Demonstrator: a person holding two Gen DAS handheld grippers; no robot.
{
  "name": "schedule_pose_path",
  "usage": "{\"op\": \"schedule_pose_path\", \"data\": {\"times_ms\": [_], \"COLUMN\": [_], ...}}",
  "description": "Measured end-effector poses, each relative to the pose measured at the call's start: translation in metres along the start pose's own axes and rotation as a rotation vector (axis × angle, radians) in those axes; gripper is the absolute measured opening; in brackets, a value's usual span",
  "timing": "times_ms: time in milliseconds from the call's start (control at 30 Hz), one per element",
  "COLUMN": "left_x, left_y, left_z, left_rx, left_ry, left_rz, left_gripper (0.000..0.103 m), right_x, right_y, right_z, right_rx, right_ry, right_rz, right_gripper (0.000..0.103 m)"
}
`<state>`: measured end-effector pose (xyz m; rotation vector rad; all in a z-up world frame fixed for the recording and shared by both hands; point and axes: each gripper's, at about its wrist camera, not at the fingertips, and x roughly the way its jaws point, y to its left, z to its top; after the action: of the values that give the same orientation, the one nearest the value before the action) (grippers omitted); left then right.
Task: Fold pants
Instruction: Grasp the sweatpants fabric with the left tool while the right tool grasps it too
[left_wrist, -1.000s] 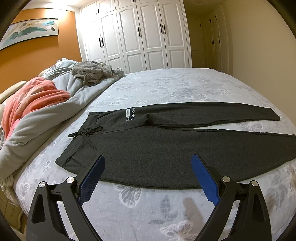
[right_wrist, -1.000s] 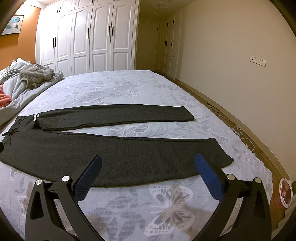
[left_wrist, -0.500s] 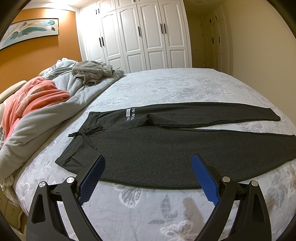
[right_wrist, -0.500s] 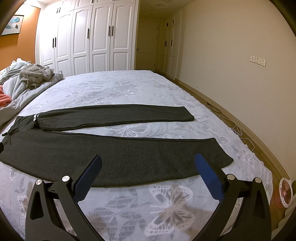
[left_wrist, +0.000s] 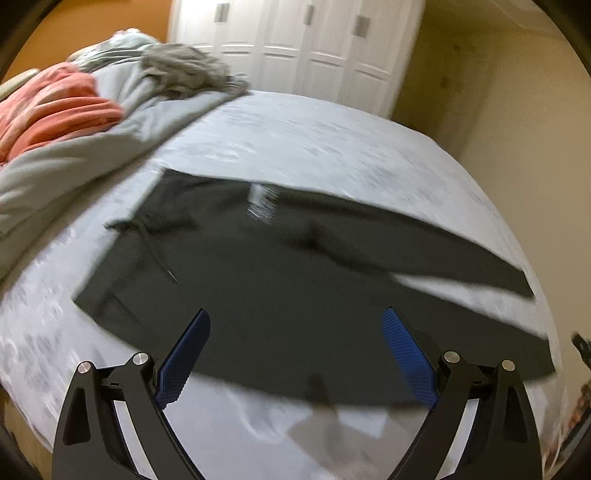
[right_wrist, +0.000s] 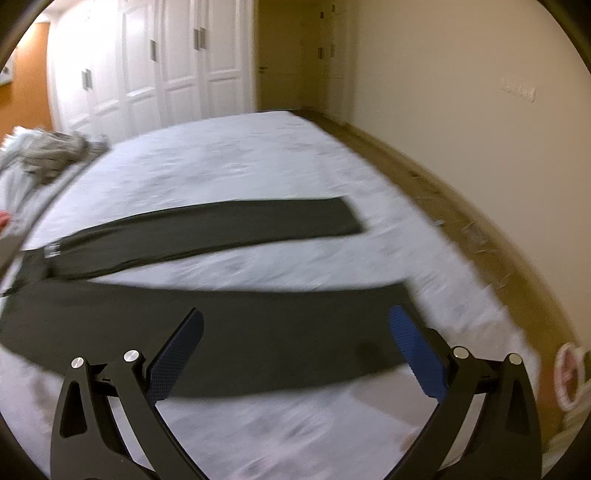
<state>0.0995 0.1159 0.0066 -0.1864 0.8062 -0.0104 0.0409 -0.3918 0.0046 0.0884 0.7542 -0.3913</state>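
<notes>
Dark grey pants (left_wrist: 280, 280) lie flat on the bed, waistband and drawstring (left_wrist: 147, 236) at the left, both legs spread apart toward the right. My left gripper (left_wrist: 295, 354) is open and empty, above the near edge of the waist end. In the right wrist view the pants (right_wrist: 258, 332) show both legs, the far leg (right_wrist: 221, 229) apart from the near one. My right gripper (right_wrist: 295, 354) is open and empty, above the near leg close to its cuff (right_wrist: 399, 306). Both views are motion-blurred.
The bed has a pale floral sheet (left_wrist: 332, 147). A grey duvet (left_wrist: 92, 147), an orange blanket (left_wrist: 48, 114) and crumpled grey clothing (left_wrist: 184, 70) lie at the far left. White wardrobes (right_wrist: 147, 74) stand behind. The bed's right edge drops to wooden floor (right_wrist: 480, 229).
Both grippers have moved forward and tilted down toward the pants; the views are now blurred and rotated. The pants have not moved. Both grippers stay open.
</notes>
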Motion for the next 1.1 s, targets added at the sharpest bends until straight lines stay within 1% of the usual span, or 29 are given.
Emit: {"op": "schedule_pose_path", "data": {"times_ms": [67, 100, 133, 200, 267, 300, 333, 400, 467, 500, 567, 600, 633, 667, 700, 733, 767, 800, 833, 867, 900, 933, 1033, 1100], "left_x": [0.025, 0.043, 0.056, 0.090, 0.128, 0.139, 0.154, 0.188, 0.219, 0.232, 0.258, 0.271, 0.276, 0.280, 0.283, 0.286, 0.288, 0.289, 0.288, 0.285, 0.277, 0.267, 0.222, 0.175], "left_y": [0.024, 0.037, 0.046, 0.075, 0.103, 0.111, 0.120, 0.134, 0.147, 0.154, 0.166, 0.172, 0.174, 0.176, 0.176, 0.176, 0.175, 0.173, 0.173, 0.175, 0.178, 0.180, 0.180, 0.177], "left_z": [0.028, 0.042, 0.053, 0.076, 0.100, 0.107, 0.115, 0.133, 0.146, 0.152, 0.159, 0.161, 0.162, 0.164, 0.166, 0.169, 0.171, 0.173, 0.173, 0.174, 0.175, 0.176, 0.182, 0.182], "left_rx": [-0.007, -0.016, -0.029, -0.078, -0.144, -0.162, -0.173, -0.173, -0.192, -0.215, -0.261, -0.284, -0.290, -0.292, -0.285, -0.270, -0.247, -0.219, -0.204, -0.203, -0.217, -0.228, -0.246, -0.236], "left_ry": [0.015, 0.041, 0.062, 0.094, 0.124, 0.129, 0.135, 0.164, 0.192, 0.202, 0.233, 0.250, 0.244, 0.214, 0.197, 0.185, 0.174, 0.171, 0.173, 0.173, 0.162, 0.141, 0.060, 0.009], "left_rz": [0.041, 0.065, 0.071, 0.118, 0.149, 0.168, 0.186, 0.214, 0.234, 0.237, 0.221, 0.234, 0.263, 0.298, 0.301, 0.303, 0.318, 0.344, 0.369, 0.378, 0.341, 0.320, 0.254, 0.190], "left_gripper": [0.092, 0.092, 0.092, 0.092, 0.092, 0.092, 0.092, 0.092, 0.092, 0.092, 0.092, 0.092, 0.092, 0.092, 0.090, 0.084, 0.077, 0.057, 0.029, 0.018, 0.011, 0.008, 0.006, 0.006], "right_x": [0.029, 0.046, 0.068, 0.108, 0.143, 0.157, 0.179, 0.219, 0.245, 0.259, 0.285, 0.294, 0.304, 0.313, 0.320, 0.319, 0.318, 0.316, 0.312, 0.309, 0.304, 0.293, 0.251, 0.217], "right_y": [-0.013, -0.019, -0.027, -0.035, -0.037, -0.038, -0.036, -0.031, -0.027, -0.027, -0.028, -0.028, -0.029, -0.029, -0.028, -0.026, -0.024, -0.023, -0.023, -0.024, -0.023, -0.021, -0.025, -0.033], "right_z": [0.017, 0.026, 0.036, 0.055, 0.070, 0.076, 0.084, 0.097, 0.106, 0.111, 0.117, 0.119, 0.119, 0.118, 0.114, 0.114, 0.115, 0.116, 0.117, 0.118, 0.119, 0.120, 0.122, 0.121], "right_rx": [-0.015, -0.012, 0.003, 0.054, 0.103, 0.118, 0.127, 0.139, 0.147, 0.153, 0.164, 0.178, 0.199, 0.219, 0.237, 0.233, 0.218, 0.203, 0.203, 0.214, 0.208, 0.172, 0.140, 0.129], "right_ry": [0.051, 0.072, 0.088, 0.112, 0.137, 0.148, 0.168, 0.189, 0.201, 0.207, 0.210, 0.210, 0.216, 0.229, 0.232, 0.206, 0.185, 0.171, 0.162, 0.166, 0.153, 0.123, 0.042, -0.007], "right_rz": [-0.019, -0.021, -0.020, -0.002, 0.050, 0.061, 0.065, 0.036, 0.020, 0.019, -0.001, -0.009, -0.010, 0.001, 0.026, 0.023, 0.039, 0.064, 0.119, 0.164, 0.159, 0.150, 0.170, 0.204], "right_gripper": [0.098, 0.098, 0.098, 0.098, 0.098, 0.098, 0.098, 0.098, 0.098, 0.098, 0.098, 0.098, 0.098, 0.098, 0.098, 0.096, 0.088, 0.061, 0.022, 0.005, 0.005, 0.005, 0.005, 0.005]}}
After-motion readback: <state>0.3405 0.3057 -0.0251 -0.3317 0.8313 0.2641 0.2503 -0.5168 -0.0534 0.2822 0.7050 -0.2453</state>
